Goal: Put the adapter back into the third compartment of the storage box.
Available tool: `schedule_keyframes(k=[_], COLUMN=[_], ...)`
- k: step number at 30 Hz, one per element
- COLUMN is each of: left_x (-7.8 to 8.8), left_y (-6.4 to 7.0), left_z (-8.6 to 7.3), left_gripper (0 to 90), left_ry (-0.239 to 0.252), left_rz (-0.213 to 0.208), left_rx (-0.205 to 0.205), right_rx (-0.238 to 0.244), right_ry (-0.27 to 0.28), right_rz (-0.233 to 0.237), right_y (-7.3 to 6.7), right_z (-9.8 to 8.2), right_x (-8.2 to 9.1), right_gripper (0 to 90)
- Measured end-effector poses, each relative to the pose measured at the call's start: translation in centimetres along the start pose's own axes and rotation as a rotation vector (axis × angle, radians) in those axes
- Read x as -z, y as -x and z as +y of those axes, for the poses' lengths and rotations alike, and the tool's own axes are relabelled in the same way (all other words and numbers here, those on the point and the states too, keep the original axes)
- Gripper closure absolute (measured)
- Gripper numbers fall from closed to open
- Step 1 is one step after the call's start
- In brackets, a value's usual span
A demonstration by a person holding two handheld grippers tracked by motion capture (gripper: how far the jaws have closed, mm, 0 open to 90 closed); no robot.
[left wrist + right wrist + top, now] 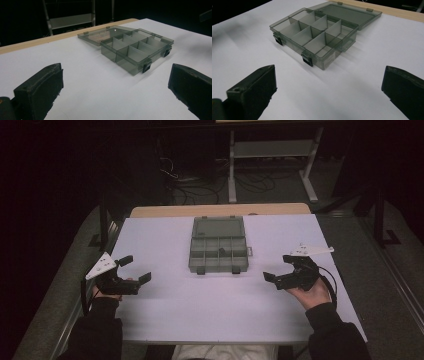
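At the lower left of the high view, my left gripper (pixel 133 268) has its jaws spread, holding nothing. In the centre lies the smoky translucent organizer box (pixel 219 251), lid flat open behind it, dividers forming compartments, two dark latches in front. At the right, my right gripper (pixel 279 268) is spread, empty.

A white sheet (pixel 220 305) covers the table, with a strip of bare wooden edge (pixel 220 210) showing along the far side. Beyond it, on the dark floor, stands a pale metal frame with a low shelf (pixel 272 149), and a tangle of cables (pixel 200 187) lies beside its legs
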State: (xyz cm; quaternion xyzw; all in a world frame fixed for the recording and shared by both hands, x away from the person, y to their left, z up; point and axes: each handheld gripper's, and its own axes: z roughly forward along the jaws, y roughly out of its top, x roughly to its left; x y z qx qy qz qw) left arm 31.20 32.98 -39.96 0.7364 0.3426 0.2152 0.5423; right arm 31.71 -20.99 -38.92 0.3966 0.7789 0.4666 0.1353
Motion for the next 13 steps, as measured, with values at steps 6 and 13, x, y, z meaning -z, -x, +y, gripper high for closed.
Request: schedule_keyframes(k=[6, 13], left_x=[0.0, -0.1], left_y=[0.0, 0.0], left_z=[0.0, 0.1], left_gripper=[0.0, 0.0], left_ry=[0.002, 0.004], left_rz=[0.001, -0.006], left_rx=[0.002, 0.001], right_rx=[-0.01, -0.029], right_ry=[0.022, 0.09], right_rz=[-0.028, -0.056], right_y=[-0.1, -0.1], right_z=[-1.8, -3.4], right_x=[1.0, 2.7], right_gripper=[0.0, 0.0])
